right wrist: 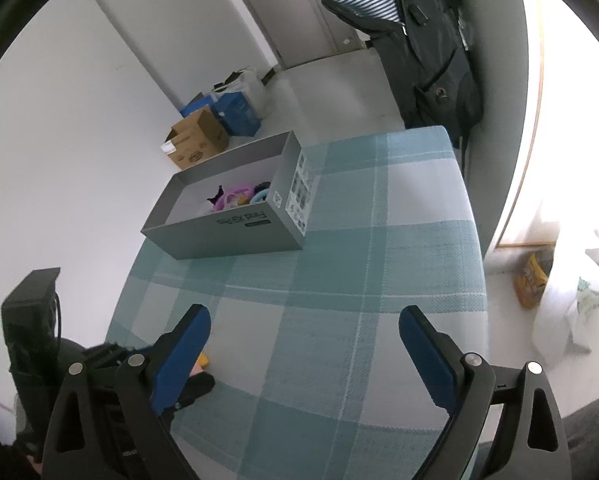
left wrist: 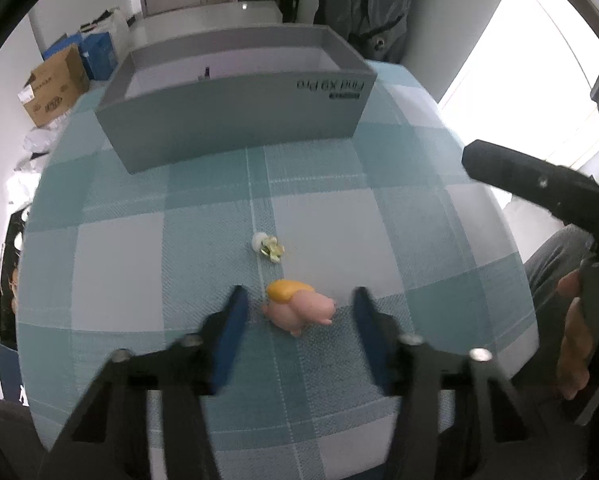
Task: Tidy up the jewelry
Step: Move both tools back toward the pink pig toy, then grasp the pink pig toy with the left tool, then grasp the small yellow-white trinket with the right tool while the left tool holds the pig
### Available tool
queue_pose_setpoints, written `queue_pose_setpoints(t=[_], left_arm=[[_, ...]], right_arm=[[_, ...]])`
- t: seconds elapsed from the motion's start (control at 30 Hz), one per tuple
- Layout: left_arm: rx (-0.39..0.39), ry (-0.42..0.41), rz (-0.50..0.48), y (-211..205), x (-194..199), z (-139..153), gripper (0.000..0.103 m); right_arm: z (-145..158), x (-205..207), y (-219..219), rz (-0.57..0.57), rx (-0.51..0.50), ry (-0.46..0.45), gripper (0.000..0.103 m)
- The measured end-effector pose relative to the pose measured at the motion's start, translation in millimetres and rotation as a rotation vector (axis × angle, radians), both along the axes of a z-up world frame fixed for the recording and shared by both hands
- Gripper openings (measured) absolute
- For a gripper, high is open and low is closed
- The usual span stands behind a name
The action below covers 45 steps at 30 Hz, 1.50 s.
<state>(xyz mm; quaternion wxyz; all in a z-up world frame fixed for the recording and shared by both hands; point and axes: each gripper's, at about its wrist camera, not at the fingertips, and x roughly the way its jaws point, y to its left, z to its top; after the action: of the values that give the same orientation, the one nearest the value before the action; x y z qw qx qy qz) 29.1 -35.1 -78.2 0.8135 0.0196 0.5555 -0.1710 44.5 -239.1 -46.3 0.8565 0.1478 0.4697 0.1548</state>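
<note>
A small pink figure charm with a yellow top lies on the checked teal tablecloth. My left gripper hangs over it, one blue pad on each side, and both pads stand clear of the charm. Just beyond it lies a small white and green flower piece. An open grey box stands at the far side of the table; in the right wrist view the grey box holds several purple, pink and blue pieces. My right gripper is wide open above bare cloth, holding nothing.
The right gripper's black finger and a hand sit at the right edge of the left wrist view. Cardboard and blue boxes stand on the floor by the wall. Dark jackets hang beyond the table; a white bag lies at the right.
</note>
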Motion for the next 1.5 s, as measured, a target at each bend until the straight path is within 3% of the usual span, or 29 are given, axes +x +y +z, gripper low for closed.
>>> queue_pose_setpoints(t=[0.17, 0.57, 0.97, 1.1, 1.4, 1.5], left_arm=[[-0.007, -0.007, -0.003, 2, -2, 0, 0.032], [-0.062, -0.035, 0.013, 16, -7, 13, 0.032], [-0.169, -0.125, 0.212, 83, 3, 43, 0.032], [-0.193, -0.144, 0.260, 97, 6, 45, 0.032], [-0.216, -0.146, 0.271, 102, 14, 44, 0.032], [-0.217, -0.151, 0.264, 104, 16, 44, 0.032]], right_arm=[[-3, 2, 3, 0.000, -0.001, 0.012, 0.096], [-13, 3, 15, 0.026, -0.021, 0.044, 0.096], [-21, -5, 67, 0.195, -0.046, 0.027, 0.094], [-26, -3, 91, 0.254, -0.107, 0.034, 0.080], [-28, 0, 119, 0.305, -0.183, -0.005, 0.067], [-31, 3, 127, 0.314, -0.205, -0.004, 0.055]])
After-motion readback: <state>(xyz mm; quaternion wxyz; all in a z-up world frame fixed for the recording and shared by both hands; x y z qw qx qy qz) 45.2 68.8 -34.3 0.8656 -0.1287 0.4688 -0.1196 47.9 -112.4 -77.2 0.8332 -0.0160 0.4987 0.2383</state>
